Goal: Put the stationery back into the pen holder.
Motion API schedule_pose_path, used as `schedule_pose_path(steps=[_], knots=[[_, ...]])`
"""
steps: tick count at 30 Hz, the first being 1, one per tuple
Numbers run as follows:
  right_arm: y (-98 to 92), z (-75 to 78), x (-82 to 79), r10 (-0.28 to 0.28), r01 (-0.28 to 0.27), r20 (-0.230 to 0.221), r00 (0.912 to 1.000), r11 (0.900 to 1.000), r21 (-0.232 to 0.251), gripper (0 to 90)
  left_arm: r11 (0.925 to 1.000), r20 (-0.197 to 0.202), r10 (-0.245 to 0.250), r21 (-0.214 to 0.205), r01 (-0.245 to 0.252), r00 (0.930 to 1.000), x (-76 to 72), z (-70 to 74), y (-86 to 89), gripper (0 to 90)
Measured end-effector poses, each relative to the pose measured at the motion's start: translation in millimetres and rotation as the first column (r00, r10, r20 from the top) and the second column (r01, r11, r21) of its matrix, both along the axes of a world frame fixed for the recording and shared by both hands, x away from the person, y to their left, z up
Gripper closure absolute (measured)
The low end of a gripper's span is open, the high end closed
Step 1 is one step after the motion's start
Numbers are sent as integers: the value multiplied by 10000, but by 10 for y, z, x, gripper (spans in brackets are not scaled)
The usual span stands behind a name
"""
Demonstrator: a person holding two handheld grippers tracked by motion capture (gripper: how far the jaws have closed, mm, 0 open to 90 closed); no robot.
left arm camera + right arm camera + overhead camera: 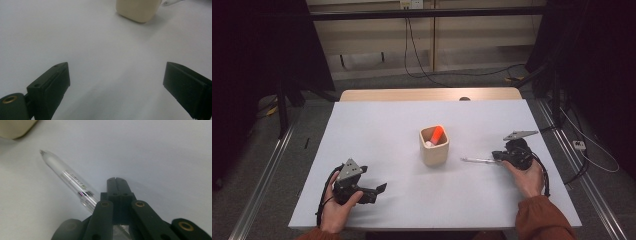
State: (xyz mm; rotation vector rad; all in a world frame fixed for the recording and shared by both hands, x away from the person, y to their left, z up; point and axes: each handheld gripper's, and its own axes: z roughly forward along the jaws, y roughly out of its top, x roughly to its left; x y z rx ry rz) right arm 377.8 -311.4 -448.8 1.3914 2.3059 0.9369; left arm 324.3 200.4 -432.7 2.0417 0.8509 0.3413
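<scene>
right gripper [116, 181] jaws closed on clear pen [67, 176], rear hidden | left gripper [116, 82] wide apart, empty | cup [137, 10] cropped

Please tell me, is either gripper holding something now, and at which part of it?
The right gripper holds a clear pen, jaws closed on its rear end, tip pointing toward the beige cup. The left gripper is open, holding nothing.
</scene>
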Motion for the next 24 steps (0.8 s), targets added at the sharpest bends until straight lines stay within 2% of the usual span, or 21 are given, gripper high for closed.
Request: schedule_pose_path(steps=[4,10,13,24], knots=[[-10,-8,1,96,-96,-26,10000,10000,7,900,10000,-2,7,-4,-7,10000,0,-1,1,70],[44,5,-19,291,-278,191,9994,9974,-666,900,10000,1,1,-16,-1,10000,-1,1,3,70],[62,18,-27,290,-280,119,9995,9963,-818,900,10000,2,10,4,-10,10000,-2,3,5,70],[48,28,-80,180,-188,-231,9996,9992,-339,900,10000,-5,8,6,-8,10000,0,3,5,70]])
